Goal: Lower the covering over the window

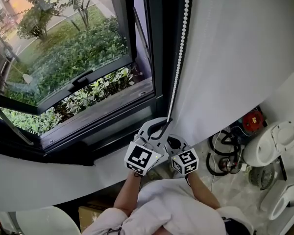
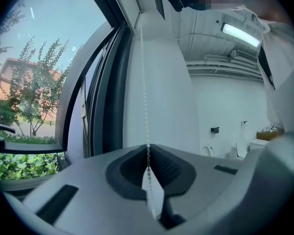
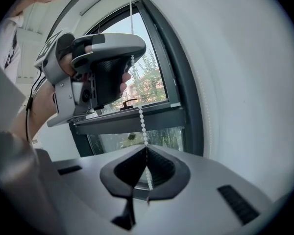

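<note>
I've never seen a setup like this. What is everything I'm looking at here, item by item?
Bead chain: one, white, hanging beside the window frame down into both claws.
Window: one, dark frame, left half of the head view.
Shrubs and trees: many, green, outside below the window.
Wall: one, white, right of the window.
Toilet: one, white, floor at lower right.
Hose coils: a few, black, floor beside the toilet.
Red object: one, behind the hose; too small to identify.
Marker cubes: two, black-and-white, one on each claw.
Left claw: one, grey, shut on the bead chain, higher up.
Right claw: one, grey, shut on the bead chain, lower down.
Arms: two, bottom centre.
</note>
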A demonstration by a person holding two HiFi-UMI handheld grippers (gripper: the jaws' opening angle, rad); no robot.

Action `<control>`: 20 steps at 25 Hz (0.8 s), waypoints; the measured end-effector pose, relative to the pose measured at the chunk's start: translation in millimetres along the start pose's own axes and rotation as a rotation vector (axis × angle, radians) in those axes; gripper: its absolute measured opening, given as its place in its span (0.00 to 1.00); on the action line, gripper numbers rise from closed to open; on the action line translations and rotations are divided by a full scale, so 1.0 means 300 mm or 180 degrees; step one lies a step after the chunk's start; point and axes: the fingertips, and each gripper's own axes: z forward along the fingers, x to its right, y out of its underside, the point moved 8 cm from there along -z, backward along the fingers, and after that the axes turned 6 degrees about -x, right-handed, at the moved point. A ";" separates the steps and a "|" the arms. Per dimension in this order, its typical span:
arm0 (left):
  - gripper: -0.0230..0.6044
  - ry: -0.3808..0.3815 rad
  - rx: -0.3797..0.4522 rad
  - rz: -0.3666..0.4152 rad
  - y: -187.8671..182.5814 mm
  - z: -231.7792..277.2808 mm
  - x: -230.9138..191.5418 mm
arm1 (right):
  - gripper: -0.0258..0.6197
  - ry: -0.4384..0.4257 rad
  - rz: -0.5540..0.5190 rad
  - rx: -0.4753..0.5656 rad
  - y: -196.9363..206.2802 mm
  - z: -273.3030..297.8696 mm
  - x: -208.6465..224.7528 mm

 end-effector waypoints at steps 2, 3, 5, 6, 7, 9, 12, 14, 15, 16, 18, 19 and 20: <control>0.07 -0.0004 -0.0021 -0.0028 0.016 0.000 0.002 | 0.04 -0.0004 0.0032 -0.0030 0.014 0.004 0.004; 0.07 -0.0005 -0.0029 -0.0041 0.025 0.000 0.003 | 0.04 -0.0001 0.0036 -0.0049 0.021 0.007 0.005; 0.07 -0.0014 -0.0039 -0.0058 0.045 0.001 0.006 | 0.04 0.0010 0.0036 -0.0087 0.036 0.011 0.007; 0.07 -0.0019 -0.0044 -0.0066 0.053 0.002 0.007 | 0.04 0.0014 0.0035 -0.0102 0.042 0.013 0.008; 0.07 -0.0020 -0.0054 -0.0078 0.059 0.003 0.010 | 0.04 0.0018 0.0036 -0.0117 0.048 0.013 0.009; 0.07 -0.0021 -0.0086 -0.0099 0.067 0.005 0.014 | 0.04 0.0024 0.0038 -0.0156 0.058 0.015 0.011; 0.07 -0.0033 -0.0132 -0.0134 0.092 0.006 0.017 | 0.04 0.0042 0.0017 -0.0236 0.080 0.020 0.013; 0.07 -0.0049 -0.0146 -0.0169 0.113 0.006 0.018 | 0.04 0.0070 -0.0036 -0.0286 0.094 0.023 0.014; 0.07 -0.0063 -0.0153 -0.0181 0.124 0.006 0.017 | 0.04 0.0084 -0.0072 -0.0310 0.100 0.025 0.014; 0.07 -0.0077 -0.0167 -0.0190 0.135 0.006 0.017 | 0.04 0.0095 -0.0104 -0.0336 0.107 0.027 0.013; 0.07 -0.0088 -0.0217 -0.0212 0.157 0.005 0.020 | 0.04 0.0112 -0.0138 -0.0401 0.122 0.031 0.013; 0.07 -0.0087 -0.0243 -0.0227 0.168 0.005 0.022 | 0.04 0.0120 -0.0142 -0.0439 0.132 0.033 0.014; 0.07 -0.0083 -0.0265 -0.0245 0.179 0.005 0.025 | 0.04 0.0128 -0.0143 -0.0481 0.142 0.035 0.015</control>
